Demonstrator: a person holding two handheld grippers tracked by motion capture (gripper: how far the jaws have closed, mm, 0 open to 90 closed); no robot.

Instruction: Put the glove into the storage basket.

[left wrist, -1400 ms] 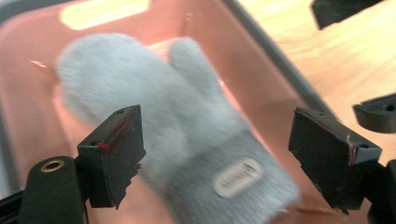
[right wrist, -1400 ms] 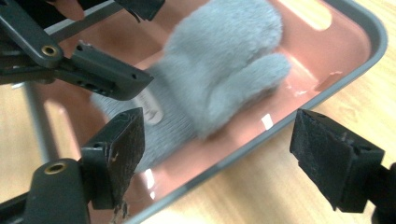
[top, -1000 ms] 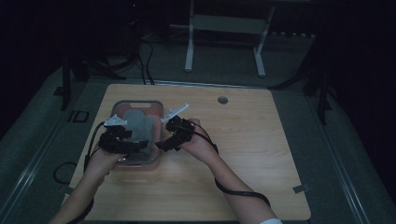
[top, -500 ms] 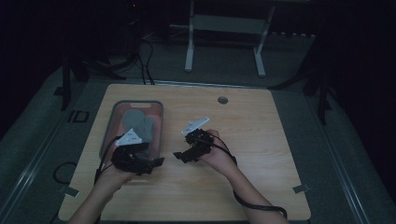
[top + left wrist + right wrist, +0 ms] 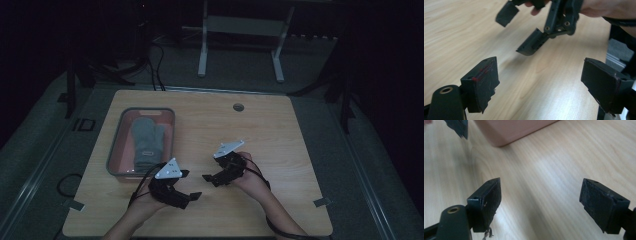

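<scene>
Left of centre in the high view, a grey oven mitt (image 5: 145, 141) lies flat inside a shallow tray (image 5: 116, 145) with a pinkish floor, cuff toward the near edge and fingers toward the far one, filling most of the tray's length. Both grippers sit below it in the frame, over bare wood table (image 5: 280, 130): the left gripper (image 5: 186, 192) in the lower middle, just off the tray's near right corner, and the right gripper (image 5: 208, 177) a little to its right, the two near each other but apart. In the left gripper view the jaws stand wide apart with nothing but tabletop between them, and the right gripper (image 5: 520, 30) hangs at the top of that frame, its jaws likewise parted. The right gripper view shows the same: jaws spread, empty, with a corner of the tray (image 5: 509, 130) at the upper left. The mitt looks like padded cloth, so I would judge it light, soft and floppy, not slippery and in no danger of breaking; it should sag and fold wherever it is not held. The cuff end, nearest the grippers, seems the sensible place to pinch, taking a good bite of the thick fabric, perhaps with the second gripper on the opposite edge to keep it from drooping against the tray wall.
</scene>
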